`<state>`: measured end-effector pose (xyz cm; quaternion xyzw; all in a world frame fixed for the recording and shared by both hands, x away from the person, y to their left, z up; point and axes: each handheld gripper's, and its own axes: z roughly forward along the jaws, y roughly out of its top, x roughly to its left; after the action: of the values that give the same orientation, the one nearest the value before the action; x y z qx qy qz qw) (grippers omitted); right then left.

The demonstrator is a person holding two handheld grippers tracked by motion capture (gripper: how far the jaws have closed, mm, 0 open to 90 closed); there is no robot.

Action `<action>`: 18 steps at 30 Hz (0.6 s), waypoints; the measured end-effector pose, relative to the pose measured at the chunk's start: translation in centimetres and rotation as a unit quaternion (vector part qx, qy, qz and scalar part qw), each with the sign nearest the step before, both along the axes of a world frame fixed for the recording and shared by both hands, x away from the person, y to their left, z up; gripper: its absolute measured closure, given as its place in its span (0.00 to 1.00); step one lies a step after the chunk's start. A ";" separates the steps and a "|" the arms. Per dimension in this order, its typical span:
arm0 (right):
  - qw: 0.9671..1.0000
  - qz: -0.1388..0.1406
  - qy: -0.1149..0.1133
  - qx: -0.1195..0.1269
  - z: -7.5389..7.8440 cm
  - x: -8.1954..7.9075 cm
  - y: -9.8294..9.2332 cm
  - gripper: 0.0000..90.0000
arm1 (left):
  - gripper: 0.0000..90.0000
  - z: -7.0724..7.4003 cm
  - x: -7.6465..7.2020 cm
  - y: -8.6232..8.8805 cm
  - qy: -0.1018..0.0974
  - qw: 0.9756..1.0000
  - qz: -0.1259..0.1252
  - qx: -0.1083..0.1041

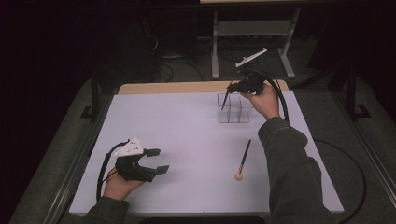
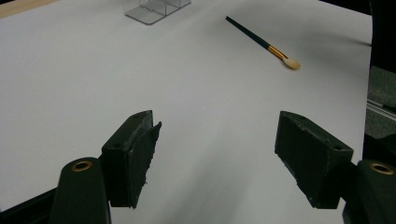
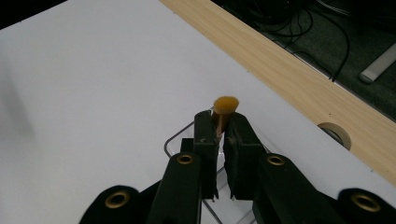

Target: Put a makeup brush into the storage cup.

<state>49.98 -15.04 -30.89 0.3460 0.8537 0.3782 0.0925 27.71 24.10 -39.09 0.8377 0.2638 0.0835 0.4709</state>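
Right gripper (image 1: 232, 87) at the far right of the table (image 1: 177, 130), jaws clamped tight on the held brush (image 1: 225, 99) just below its tuft; in the right gripper view the amber bristles poke out past the closed pads (image 3: 205, 135), handle slanting down toward the clear organizer (image 1: 235, 114). Left gripper (image 1: 158, 161) at the near left, jaws spread wide with nothing between them, hovering over bare white surface. Second brush (image 1: 243, 158) lying flat near the right sleeve, tuft toward the near edge, well apart from both grippers.

To do this step well: bring the handle closer to upright before lowering, since the slant looks likely to catch a divider wall. Aim the tip inside one compartment, lower slowly, and open the jaws only once the tip seems to rest on the floor of the organizer. Keep the clamp clear of the thin rim; the light plastic probably slides or tips under a sideways nudge. Leave the left gripper free for steadying the organizer or for the second brush.

Hard to make out: which compartment the handle tip points into, and whether it already touches the bottom. Organizer rim (image 3: 175, 140) mostly covered by the jaws in the right gripper view; handle hidden there too. Far corner of the organizer cut off at the top of the left gripper view
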 end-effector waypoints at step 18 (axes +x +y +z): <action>1.000 0.004 0.008 0.003 -0.6 -0.5 -0.1 0.90 | 0.30 0.0 0.0 0.0 -0.002 1.000 0.004 -0.002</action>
<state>49.51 -15.12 -31.44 0.3462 0.8547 0.3778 0.0831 27.73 24.05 -39.13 0.8357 0.2661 0.0869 0.4725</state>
